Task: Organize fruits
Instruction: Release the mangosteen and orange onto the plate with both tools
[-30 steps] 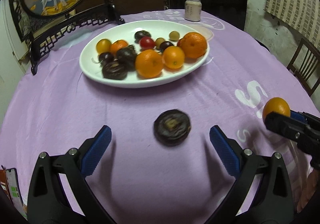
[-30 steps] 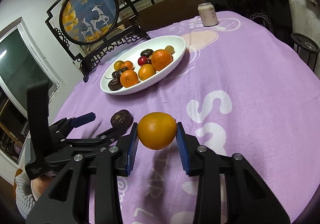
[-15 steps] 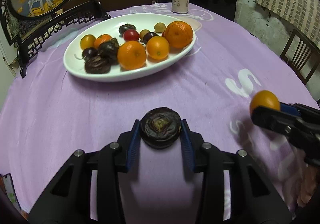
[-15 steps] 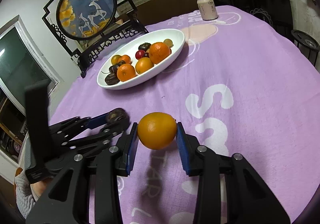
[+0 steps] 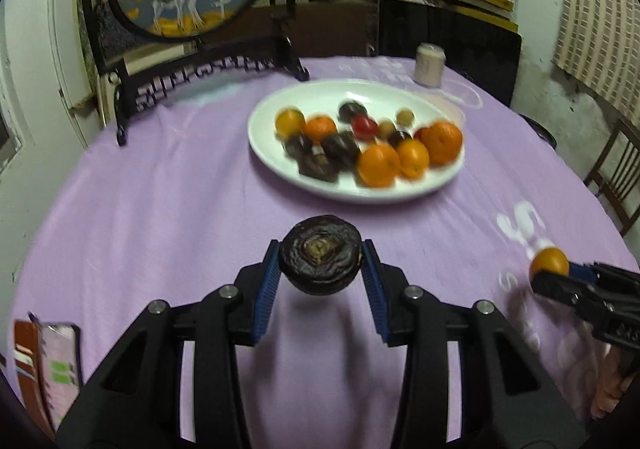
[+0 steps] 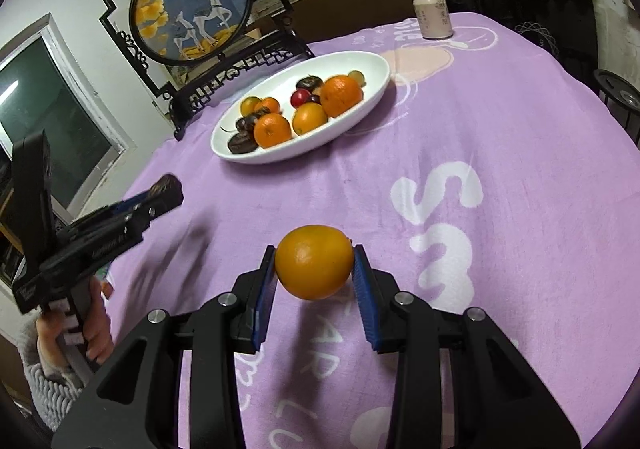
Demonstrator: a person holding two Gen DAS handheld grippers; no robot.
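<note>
The left hand-held gripper (image 5: 320,273) is clamped on a dark wrinkled fruit (image 5: 320,260), its blue pads pressed to either flank, the fruit carried clear above the purple-clothed surface (image 5: 160,209); the right hand-held gripper (image 6: 314,273) is likewise clamped on an orange (image 6: 314,261), also held off the cloth; from the right wrist view the left tool shows side-on at the left, the dark fruit a blur at its tip.

Further out sits the white oval plate (image 6: 372,89), well apart from both grippers, carrying several oranges, some dark wrinkled fruits and a few small red and yellowish ones; a pale can (image 6: 434,17) stands beyond it, and a framed deer screen (image 6: 192,9) at the far edge.

By my reckoning both pickups are done and the carry to the plate is the step in hand. The next move calls for bringing each fruit over the rim; the near side is crowded, so the bare white at the left end and far side looks the safer landing; lower before letting go, since round fruit may roll; taking the 2 in turn would keep the tools from clashing.
</note>
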